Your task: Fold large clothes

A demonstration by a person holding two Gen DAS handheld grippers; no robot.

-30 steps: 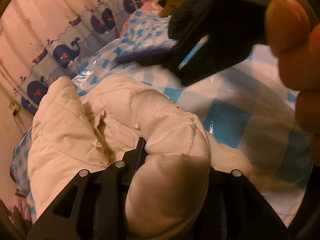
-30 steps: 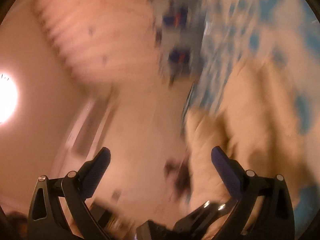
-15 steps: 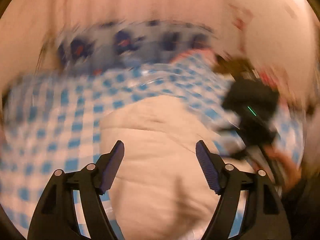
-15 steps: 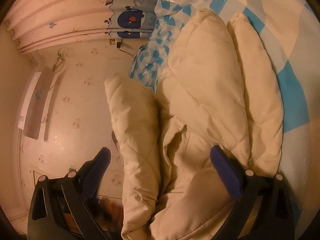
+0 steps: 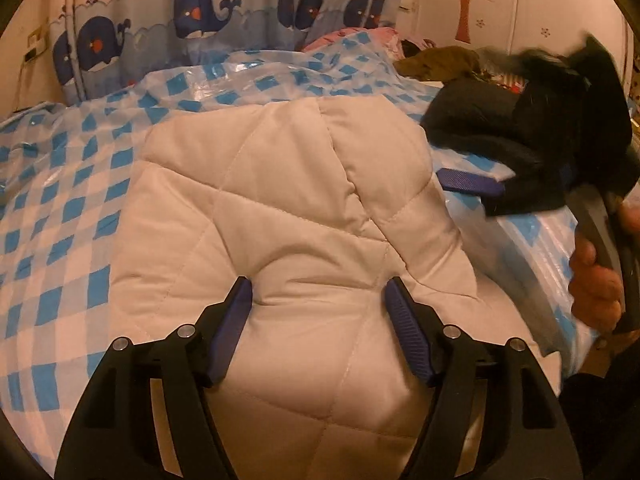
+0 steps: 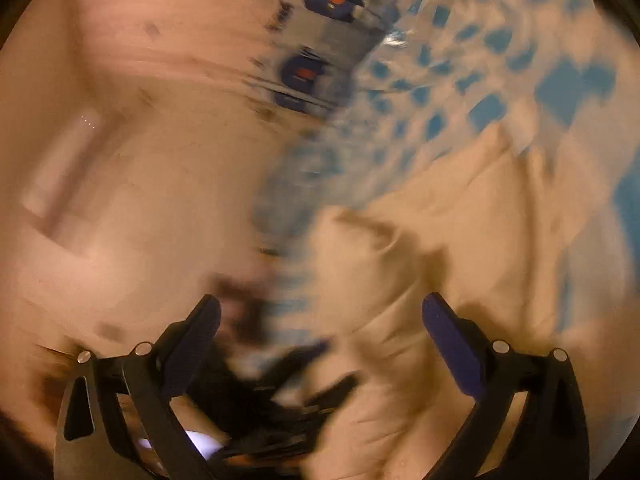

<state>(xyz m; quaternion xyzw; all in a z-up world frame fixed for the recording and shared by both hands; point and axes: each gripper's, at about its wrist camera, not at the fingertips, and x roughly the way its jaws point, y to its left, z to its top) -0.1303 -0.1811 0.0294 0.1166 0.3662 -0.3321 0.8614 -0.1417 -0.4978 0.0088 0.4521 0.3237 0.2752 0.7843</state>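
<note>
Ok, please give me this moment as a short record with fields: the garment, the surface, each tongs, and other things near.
garment: cream quilted jacket, lying folded in a bundle
surface: blue-and-white checked plastic sheet
left tongs: open, empty, low over the jacket
right tongs: open, empty; view blurred
behind: whale curtain
far right: dark clothes on the sheet

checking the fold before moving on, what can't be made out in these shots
- Left wrist view: the cream quilted jacket's near hem, cut off by the lower edge and the left gripper.
- Left wrist view: the right gripper, smeared by motion; its second finger is hidden.
- Right wrist view: jacket folds, lost to motion blur.
</note>
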